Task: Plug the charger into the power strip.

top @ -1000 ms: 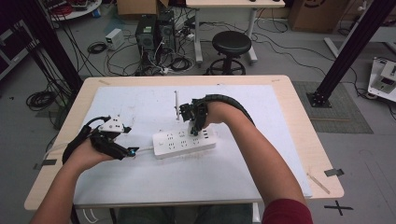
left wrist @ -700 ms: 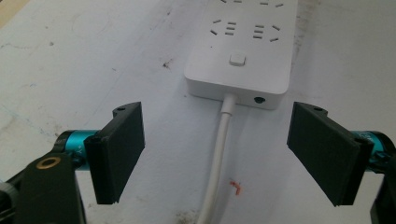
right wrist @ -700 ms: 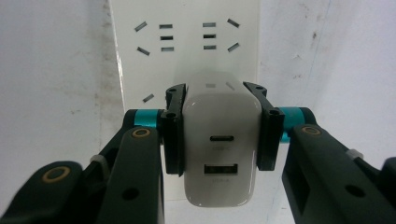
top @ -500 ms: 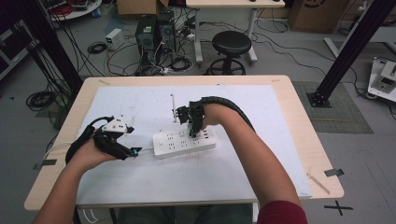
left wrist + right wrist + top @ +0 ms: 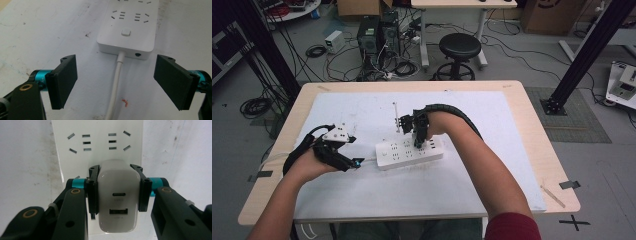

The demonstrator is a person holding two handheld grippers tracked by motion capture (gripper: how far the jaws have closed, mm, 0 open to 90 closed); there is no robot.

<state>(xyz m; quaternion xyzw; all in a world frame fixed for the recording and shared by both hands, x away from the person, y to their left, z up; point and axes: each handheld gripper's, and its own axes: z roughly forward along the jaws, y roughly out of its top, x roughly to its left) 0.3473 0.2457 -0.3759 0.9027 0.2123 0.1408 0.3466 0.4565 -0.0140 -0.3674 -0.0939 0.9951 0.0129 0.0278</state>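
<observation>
Over the last second little has moved: the right gripper (image 5: 117, 188) still clamps the white charger (image 5: 117, 197) on the power strip (image 5: 410, 152) mid-desk, seemingly pressing it in. The left gripper (image 5: 122, 82) waits open just left of the strip's cord (image 5: 115, 85).

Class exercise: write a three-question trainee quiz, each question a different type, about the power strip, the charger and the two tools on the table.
1. True or false: the right tool is clamped on the white charger.
2. The left tool is: A open, B shut on the cord, C holding the charger.
3. Fill in: the charger sits over the white ____.

Key
1. True.
2. A; its jaws stand apart on either side of the cord.
3. power strip.
</observation>
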